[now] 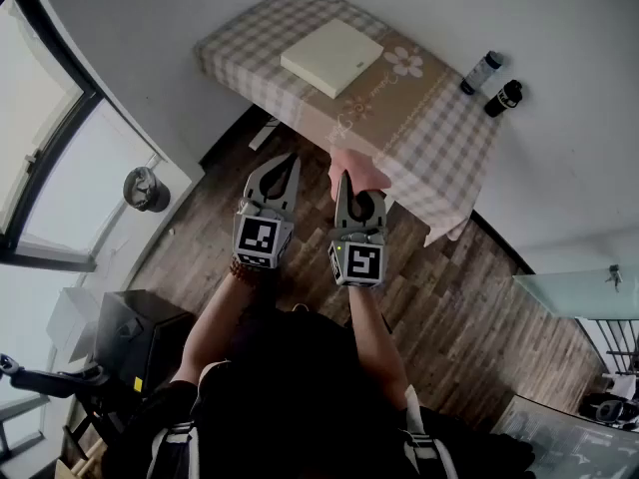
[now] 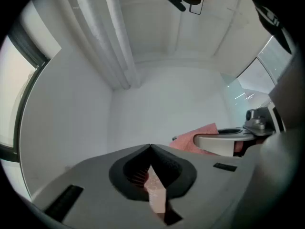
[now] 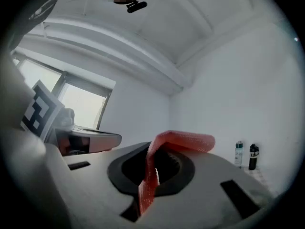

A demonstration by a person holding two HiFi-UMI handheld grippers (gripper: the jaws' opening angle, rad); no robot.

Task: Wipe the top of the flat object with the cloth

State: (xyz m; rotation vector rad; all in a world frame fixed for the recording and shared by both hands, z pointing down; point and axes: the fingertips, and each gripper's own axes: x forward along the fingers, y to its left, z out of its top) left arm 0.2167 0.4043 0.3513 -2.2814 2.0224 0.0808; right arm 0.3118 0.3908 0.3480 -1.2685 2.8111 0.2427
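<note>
The flat object (image 1: pixel 332 58) is a cream square slab lying on a table with a checked tablecloth (image 1: pixel 439 138) at the far side of the head view. My right gripper (image 1: pixel 342 178) is shut on a pink cloth (image 1: pixel 358 171), held over the wooden floor just short of the table's near edge. In the right gripper view the cloth (image 3: pixel 183 140) runs up between the jaws and folds over the tips of the right gripper (image 3: pixel 151 149). My left gripper (image 1: pixel 288 160) hangs beside it on the left, shut, jaws (image 2: pixel 150 147) meeting with nothing held. The cloth (image 2: pixel 200 135) also shows there.
Two bottles, one clear with a dark cap (image 1: pixel 481 72) and one black (image 1: pixel 503 98), stand on the table's right end; both (image 3: pixel 244 155) show in the right gripper view. A window fills the left. A grey round thing (image 1: pixel 147 189) sits on the floor; a glass top (image 1: pixel 579 292) is at right.
</note>
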